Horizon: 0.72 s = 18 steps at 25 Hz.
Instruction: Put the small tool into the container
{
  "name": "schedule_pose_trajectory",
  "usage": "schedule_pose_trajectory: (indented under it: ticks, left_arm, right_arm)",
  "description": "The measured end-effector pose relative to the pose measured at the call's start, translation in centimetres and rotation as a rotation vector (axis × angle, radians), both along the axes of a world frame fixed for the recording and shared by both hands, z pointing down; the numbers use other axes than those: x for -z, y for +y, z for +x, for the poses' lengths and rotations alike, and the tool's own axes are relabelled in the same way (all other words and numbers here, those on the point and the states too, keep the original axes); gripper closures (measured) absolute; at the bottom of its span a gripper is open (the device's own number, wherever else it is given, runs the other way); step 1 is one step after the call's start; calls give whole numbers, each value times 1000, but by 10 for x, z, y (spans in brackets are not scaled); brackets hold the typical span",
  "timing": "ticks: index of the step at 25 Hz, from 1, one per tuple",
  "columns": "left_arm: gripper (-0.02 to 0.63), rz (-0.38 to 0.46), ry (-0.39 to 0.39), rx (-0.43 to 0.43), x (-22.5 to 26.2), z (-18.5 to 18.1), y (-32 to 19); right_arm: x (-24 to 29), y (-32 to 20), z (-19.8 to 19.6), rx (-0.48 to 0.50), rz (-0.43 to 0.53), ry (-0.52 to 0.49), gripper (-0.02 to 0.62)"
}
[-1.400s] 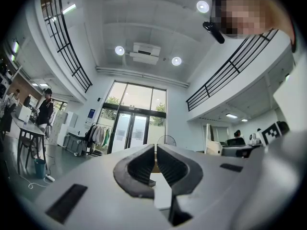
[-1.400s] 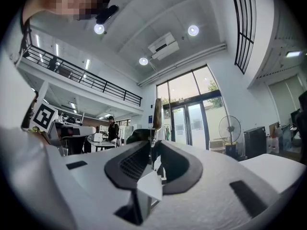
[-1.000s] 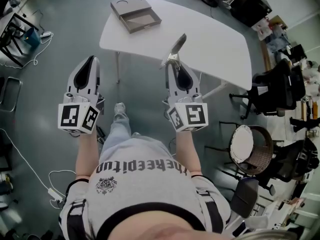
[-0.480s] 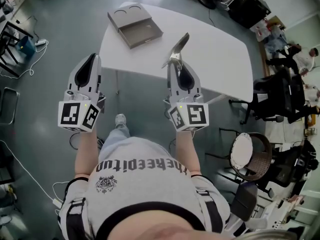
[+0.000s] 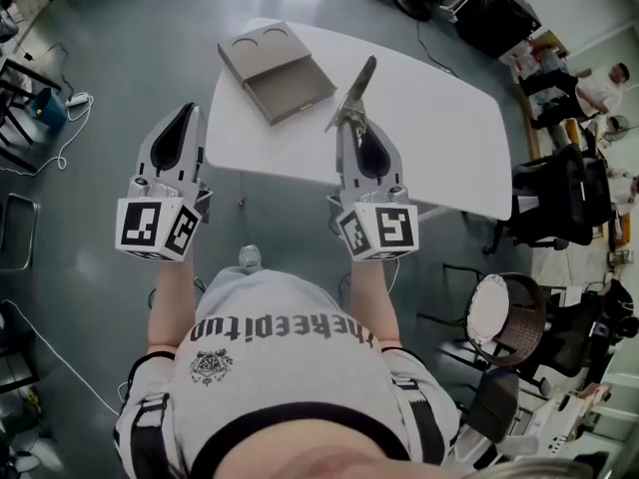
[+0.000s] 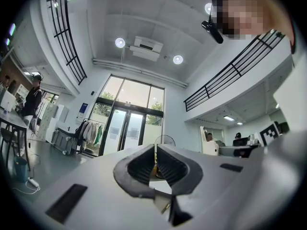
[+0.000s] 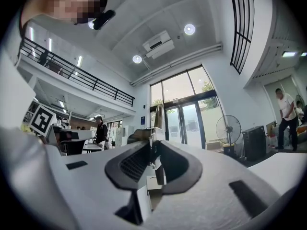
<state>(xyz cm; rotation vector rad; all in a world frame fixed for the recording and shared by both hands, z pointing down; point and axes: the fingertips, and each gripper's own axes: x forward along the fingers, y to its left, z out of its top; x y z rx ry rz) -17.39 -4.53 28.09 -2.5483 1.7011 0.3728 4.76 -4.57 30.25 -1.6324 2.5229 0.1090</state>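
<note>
We see a white desk at 12 o'clock on a grey floor, black office chairs at 3 o'clock, and tall glass doors under ceiling lights.

This is a large open-plan office hall. From above, a white desk stands on a grey floor, with swivel chairs at the right edge and cables at the left. The gripper views show tall glass entrance doors, a railed mezzanine, ceiling lights and a standing person among workstations.
</note>
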Motion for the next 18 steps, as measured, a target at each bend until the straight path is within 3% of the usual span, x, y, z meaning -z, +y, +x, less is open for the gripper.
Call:
schedule_pose_trajectory:
  ticks: [2,5,18]
  left_arm:
    - [592,3,-1,-7,0,-9,-11]
    - [592,10,0,-21,0,-19,-24]
    - [592,-35,-1,-34,-18,-18,-62]
  right_arm:
    - [1,-10,-7,-15,5,-5,530]
    - [-3,-24,-14,-47,-1,1,598]
    - [-24,-69,-15,-69,-23,-18,598]
